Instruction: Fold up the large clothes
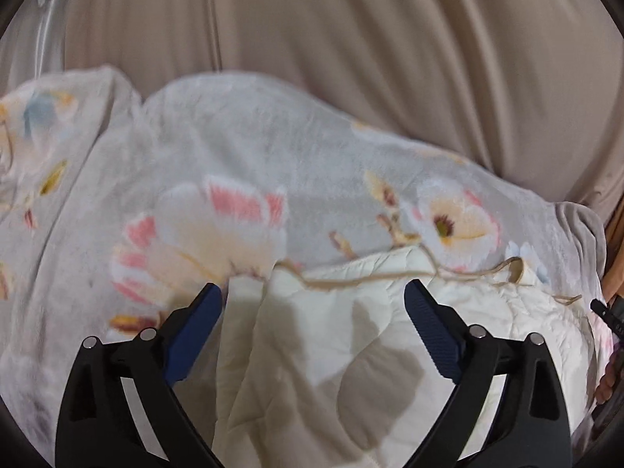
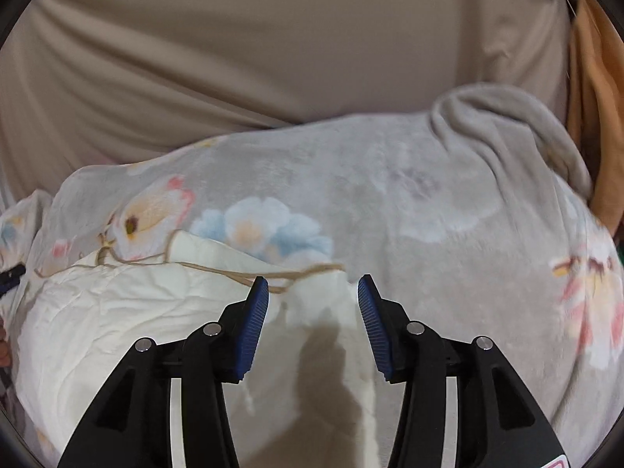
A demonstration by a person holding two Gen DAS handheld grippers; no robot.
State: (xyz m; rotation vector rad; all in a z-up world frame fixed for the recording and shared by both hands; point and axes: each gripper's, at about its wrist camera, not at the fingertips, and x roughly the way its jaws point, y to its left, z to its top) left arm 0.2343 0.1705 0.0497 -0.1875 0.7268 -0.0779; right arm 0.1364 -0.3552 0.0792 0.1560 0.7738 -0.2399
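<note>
Left wrist view: the left tool [image 1: 314, 290] has its blue-padded jaws spread wide, with nothing pinched between them. Below and between the jaws lies a cream quilted garment [image 1: 351, 351], crumpled, its far edge trimmed with a thin tan cord [image 1: 390, 279]. That edge runs roughly left to right across the picture, so the garment's long axis seems to lie crosswise to the tool. It rests on a grey fleece blanket with pink, white and blue flowers [image 1: 241, 163]. Behind hangs a beige curtain [image 1: 351, 39]. At the far right edge, a dark bit of the other tool and part of a hand [image 1: 608, 382] show.

Right wrist view: the right tool [image 2: 313, 290] has its jaws partly spread, gripping nothing, with the garment's [image 2: 136, 312] right end under and between them. The garment stretches away to the left. Only this view shows an orange cloth [image 2: 596, 117] at the right and the blanket's [image 2: 429, 202] bunched corner.
</note>
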